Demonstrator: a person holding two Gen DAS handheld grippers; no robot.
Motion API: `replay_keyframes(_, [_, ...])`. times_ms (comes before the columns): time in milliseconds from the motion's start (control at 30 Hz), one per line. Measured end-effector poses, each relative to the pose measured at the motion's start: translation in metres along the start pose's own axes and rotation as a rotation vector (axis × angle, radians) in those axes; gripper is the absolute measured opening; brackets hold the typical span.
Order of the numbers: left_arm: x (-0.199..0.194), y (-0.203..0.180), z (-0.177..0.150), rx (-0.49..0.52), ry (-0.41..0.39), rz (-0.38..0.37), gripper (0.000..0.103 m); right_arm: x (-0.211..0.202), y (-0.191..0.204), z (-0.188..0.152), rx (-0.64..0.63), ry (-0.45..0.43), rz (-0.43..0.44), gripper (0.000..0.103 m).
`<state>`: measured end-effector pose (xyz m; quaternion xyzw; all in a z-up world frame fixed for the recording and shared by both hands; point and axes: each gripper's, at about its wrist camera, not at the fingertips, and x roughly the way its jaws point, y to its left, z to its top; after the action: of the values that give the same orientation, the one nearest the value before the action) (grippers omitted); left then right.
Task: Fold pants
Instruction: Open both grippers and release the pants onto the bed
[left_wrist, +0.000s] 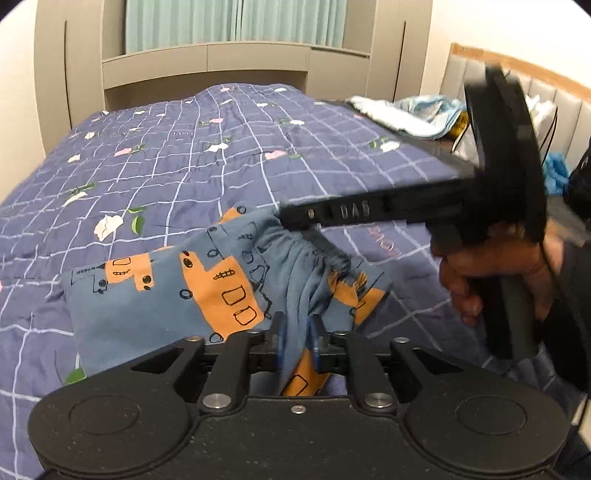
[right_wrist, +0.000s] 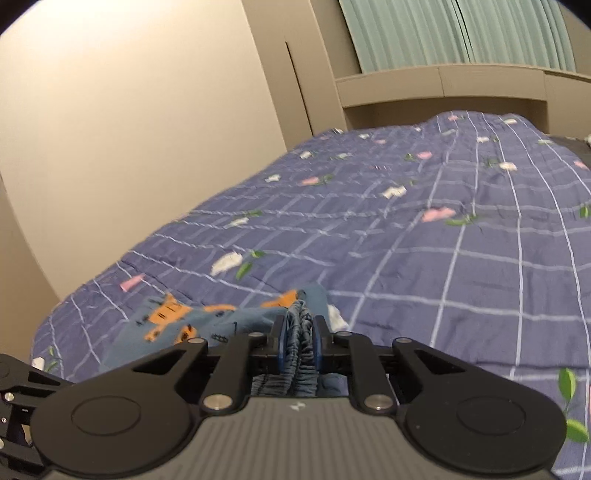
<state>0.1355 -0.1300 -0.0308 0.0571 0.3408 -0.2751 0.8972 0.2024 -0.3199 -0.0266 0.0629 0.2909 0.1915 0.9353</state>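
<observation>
Small blue pants (left_wrist: 177, 295) with orange vehicle prints lie partly on the purple checked bedspread (left_wrist: 184, 166). My left gripper (left_wrist: 297, 334) is shut on a bunched edge of the pants close to the camera. My right gripper (left_wrist: 291, 221) reaches in from the right and is shut on the gathered waistband, lifting it. In the right wrist view the right gripper (right_wrist: 298, 332) pinches the elastic waistband (right_wrist: 301, 354), and the rest of the pants (right_wrist: 207, 321) trails to the left on the bed.
A pile of light blue and white clothes (left_wrist: 413, 110) lies at the far right of the bed by a padded headboard (left_wrist: 554, 99). A beige cabinet (left_wrist: 207, 62) and green curtain (left_wrist: 236, 22) stand beyond the bed. A wall (right_wrist: 129, 129) runs along the bed's left side.
</observation>
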Motion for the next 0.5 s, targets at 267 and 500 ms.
replay_keyframes(267, [-0.044, 0.041, -0.004, -0.142, -0.049, 0.122, 0.07, -0.019, 0.01, -0.005, -0.043, -0.054, -0.075, 0.073])
replay_keyframes(500, [-0.046, 0.082, -0.018, -0.27, 0.014, 0.281, 0.084, -0.031, 0.031, -0.02, -0.063, -0.029, -0.143, 0.102])
